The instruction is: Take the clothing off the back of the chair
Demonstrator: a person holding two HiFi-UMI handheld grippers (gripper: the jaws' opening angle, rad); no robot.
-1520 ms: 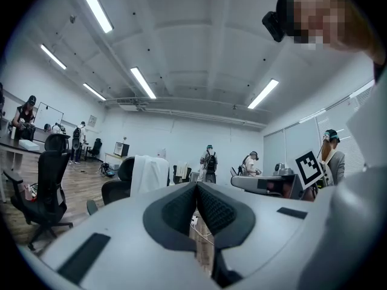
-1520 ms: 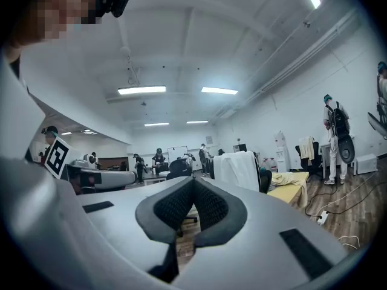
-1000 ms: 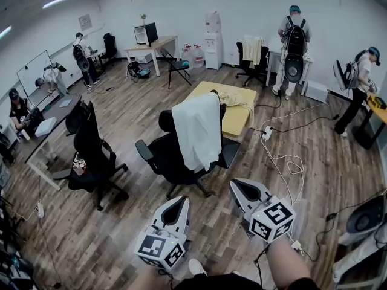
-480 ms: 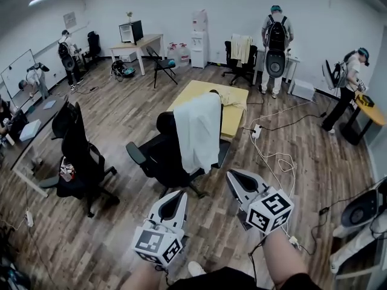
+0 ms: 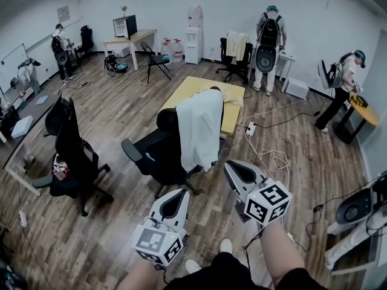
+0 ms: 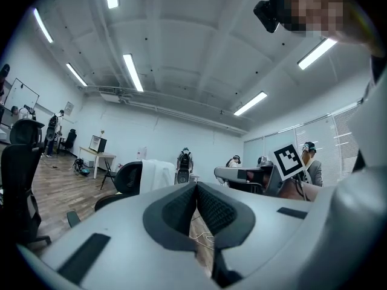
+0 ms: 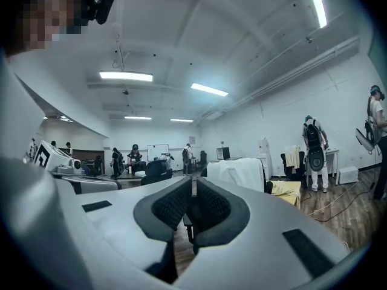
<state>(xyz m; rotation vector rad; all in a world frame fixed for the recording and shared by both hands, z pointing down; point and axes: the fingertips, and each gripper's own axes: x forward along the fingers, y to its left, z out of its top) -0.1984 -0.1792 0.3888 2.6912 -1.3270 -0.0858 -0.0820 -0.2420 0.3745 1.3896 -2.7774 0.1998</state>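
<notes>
1. The white garment [image 5: 199, 128] is draped over the top edge of the black chair's [image 5: 154, 156] back and hangs long down the side facing the person. The chair stands on the floor just in front of the yellow worktop's [image 5: 187, 89] near edge. The garment has not been touched yet.
2. Left gripper [image 5: 176, 197] and right gripper [image 5: 233, 169]: jaws together on both, nothing between them. Both are held level and well short of the chair.
3. Judged step: approach. Open both sets of jaws before they reach the cloth.
4. Grip high, close to the top edge of the chair back, with one gripper toward each side of the fold. Pinch cloth only, not the backrest.
5. Lift upward first to clear the top edge, then draw away. A sideways pull would probably swivel or roll the chair.
6. Risks: the long hem may drag on the floor. Keep clear of the beige cloth [image 5: 233, 98] lying at the worktop's near edge.
</notes>
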